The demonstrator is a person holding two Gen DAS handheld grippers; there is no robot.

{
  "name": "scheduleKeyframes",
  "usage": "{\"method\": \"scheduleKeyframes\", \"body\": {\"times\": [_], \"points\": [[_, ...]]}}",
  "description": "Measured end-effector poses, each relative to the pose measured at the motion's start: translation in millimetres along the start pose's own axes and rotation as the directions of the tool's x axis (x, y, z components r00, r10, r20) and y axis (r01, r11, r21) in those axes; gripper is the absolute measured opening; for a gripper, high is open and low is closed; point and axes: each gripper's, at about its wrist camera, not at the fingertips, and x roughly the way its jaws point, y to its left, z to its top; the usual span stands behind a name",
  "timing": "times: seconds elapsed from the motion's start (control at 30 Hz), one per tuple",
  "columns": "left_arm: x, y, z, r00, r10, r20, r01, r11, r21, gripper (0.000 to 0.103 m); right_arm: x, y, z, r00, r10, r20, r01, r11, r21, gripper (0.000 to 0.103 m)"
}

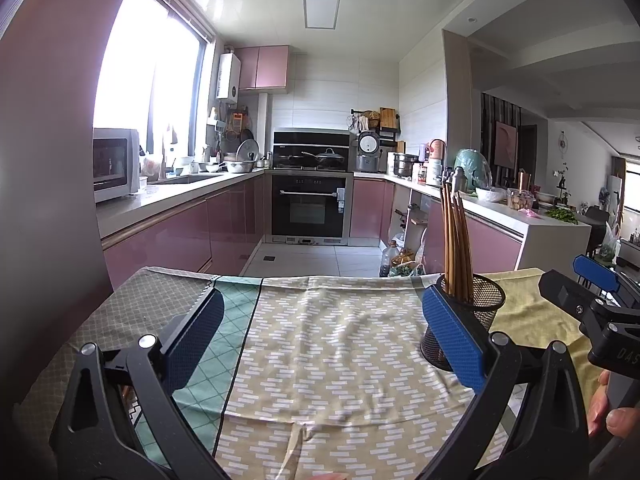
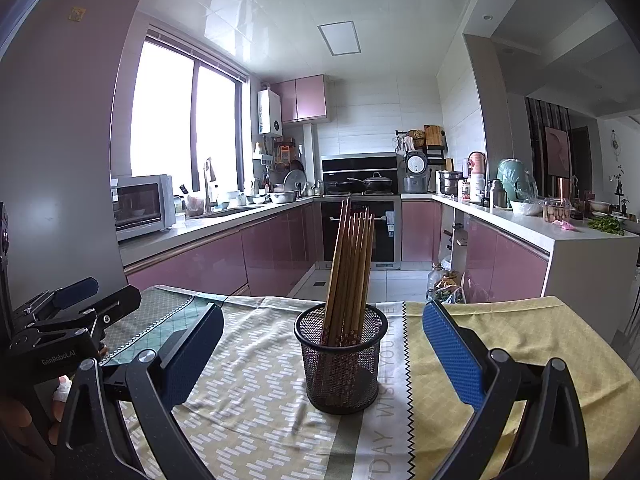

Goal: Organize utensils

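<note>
Right tool (image 2: pixel 323 352), jaws spread and empty, faces a black wire-mesh holder (image 2: pixel 341 364) standing directly ahead between its blue textured pads on the cloth-covered bench (image 2: pixel 256 408). A bundle of wooden chopsticks (image 2: pixel 352 264) leans upright inside: thin, stiff, light, smooth, best pinched mid-shaft. The holder looks light and likely to tip. Left tool (image 1: pixel 320 340), also spread and empty, has the holder just beyond its right pad.
</note>
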Motion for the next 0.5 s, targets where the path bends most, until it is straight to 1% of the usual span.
{"method": "scheduleKeyframes", "body": {"times": [0.5], "points": [[-0.1,1.8,0.7,1.0,0.017,0.001,-0.017,1.0,-0.008,0.098,0.8,-0.9,-2.0,1.0,-0.004,-0.008,0.004,1.0,0.002,0.097]]}}
